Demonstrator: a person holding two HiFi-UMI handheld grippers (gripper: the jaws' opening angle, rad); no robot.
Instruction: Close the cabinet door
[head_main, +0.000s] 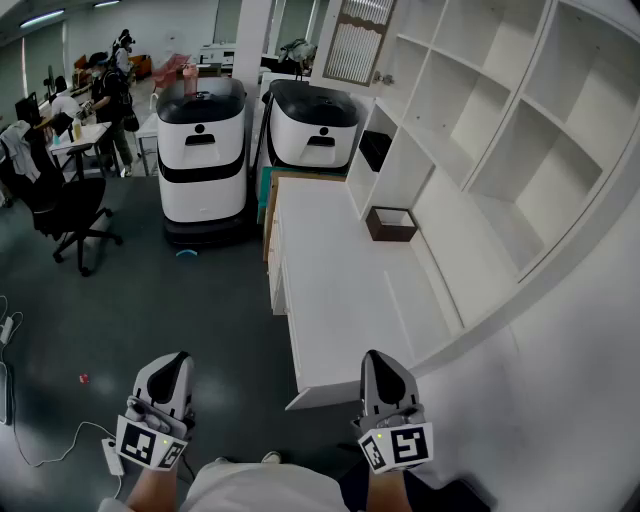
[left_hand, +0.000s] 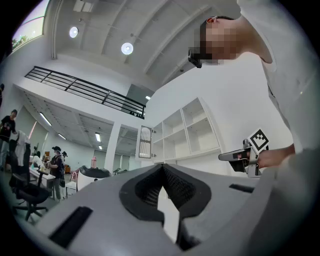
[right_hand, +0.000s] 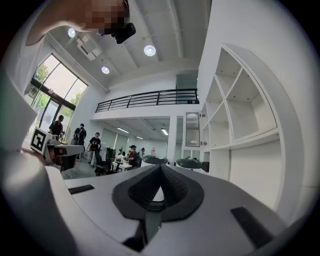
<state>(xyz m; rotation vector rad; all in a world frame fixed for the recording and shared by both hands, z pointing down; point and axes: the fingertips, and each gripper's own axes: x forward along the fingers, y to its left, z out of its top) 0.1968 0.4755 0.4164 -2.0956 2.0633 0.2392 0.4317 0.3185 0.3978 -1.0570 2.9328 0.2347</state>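
The cabinet door (head_main: 360, 40), a white frame with ribbed glass, stands swung open at the top left corner of the white shelf unit (head_main: 500, 150). It is small and far off in the left gripper view (left_hand: 145, 142) and in the right gripper view (right_hand: 192, 130). My left gripper (head_main: 172, 362) is held low over the dark floor, its jaws meeting at the tip (left_hand: 163, 170) with nothing between them. Over the near end of the white counter (head_main: 340, 290), my right gripper (head_main: 378, 360) is shut and empty (right_hand: 160, 170). Both are far from the door.
A brown open box (head_main: 390, 222) sits on the counter by the shelves. Two white and grey robot carts (head_main: 200, 150) (head_main: 312, 125) stand beyond the counter's far end. An office chair (head_main: 65, 210) and people at desks (head_main: 105, 95) are at the far left.
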